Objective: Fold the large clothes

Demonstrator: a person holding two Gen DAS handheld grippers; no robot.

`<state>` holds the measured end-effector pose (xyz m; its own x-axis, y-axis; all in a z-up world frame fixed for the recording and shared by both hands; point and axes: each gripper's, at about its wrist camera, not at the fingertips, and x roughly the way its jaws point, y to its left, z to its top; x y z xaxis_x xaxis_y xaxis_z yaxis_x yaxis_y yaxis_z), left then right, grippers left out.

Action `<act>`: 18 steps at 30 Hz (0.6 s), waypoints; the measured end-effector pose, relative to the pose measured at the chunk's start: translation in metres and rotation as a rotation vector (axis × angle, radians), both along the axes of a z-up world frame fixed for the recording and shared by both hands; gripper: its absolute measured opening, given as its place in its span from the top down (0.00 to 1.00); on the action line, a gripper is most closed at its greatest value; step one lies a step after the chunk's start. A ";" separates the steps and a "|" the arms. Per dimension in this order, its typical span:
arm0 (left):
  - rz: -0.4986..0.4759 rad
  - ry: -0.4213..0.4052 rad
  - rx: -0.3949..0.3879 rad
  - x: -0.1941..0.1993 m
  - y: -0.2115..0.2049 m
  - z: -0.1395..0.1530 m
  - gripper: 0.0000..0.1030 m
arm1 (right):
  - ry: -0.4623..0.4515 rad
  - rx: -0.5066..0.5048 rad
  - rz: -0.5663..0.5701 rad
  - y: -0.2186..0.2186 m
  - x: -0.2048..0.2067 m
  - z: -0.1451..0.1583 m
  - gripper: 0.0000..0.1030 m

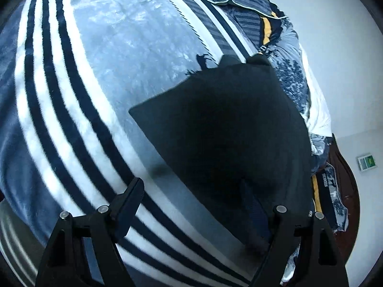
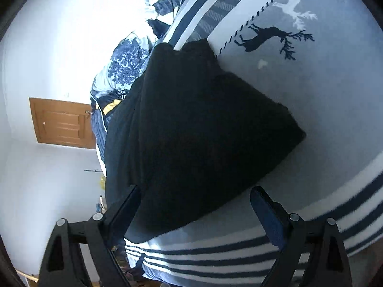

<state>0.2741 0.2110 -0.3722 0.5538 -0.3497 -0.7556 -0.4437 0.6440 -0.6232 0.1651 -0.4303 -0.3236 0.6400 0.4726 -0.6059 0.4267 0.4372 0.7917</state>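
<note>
left gripper jaws wide apart, nothing between them. right gripper same, fingers at 7 and 5 o'clock.

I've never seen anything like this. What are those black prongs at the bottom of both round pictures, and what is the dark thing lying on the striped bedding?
There is no robot here. A person holds a two-finger gripper in each hand, and each gripper carries a wide-angle camera looking forward along its fingers, which makes the pictures round. One picture comes from the left gripper, the other from the right gripper. The prongs are their jaws, standing apart in both views and gripping nothing. The dark thing is a black garment, lying partly folded on a blue and white striped blanket with deer printed on it. Beside it lies patterned bedding.
</note>
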 end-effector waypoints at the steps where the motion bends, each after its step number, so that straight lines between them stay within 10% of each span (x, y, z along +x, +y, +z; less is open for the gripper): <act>1: 0.012 0.003 0.001 0.002 0.003 -0.003 0.20 | 0.006 0.007 -0.009 -0.002 0.000 -0.002 0.09; 8: 0.089 0.011 -0.006 0.027 0.029 -0.011 0.20 | 0.057 -0.056 -0.053 -0.019 0.017 -0.009 0.09; 10: 0.073 0.016 0.003 0.039 0.029 -0.010 0.24 | 0.062 -0.058 -0.017 -0.018 0.029 -0.013 0.28; 13: 0.046 0.024 -0.046 0.053 0.031 -0.008 0.89 | 0.077 -0.022 0.014 -0.020 0.040 -0.017 0.58; 18: 0.013 -0.081 -0.064 0.036 0.042 0.033 0.97 | 0.049 -0.069 0.030 -0.017 0.025 0.017 0.91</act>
<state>0.3101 0.2534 -0.3388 0.6174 -0.3877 -0.6845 -0.3984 0.5962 -0.6970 0.1903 -0.4472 -0.3062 0.5950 0.4477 -0.6675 0.4495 0.5031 0.7381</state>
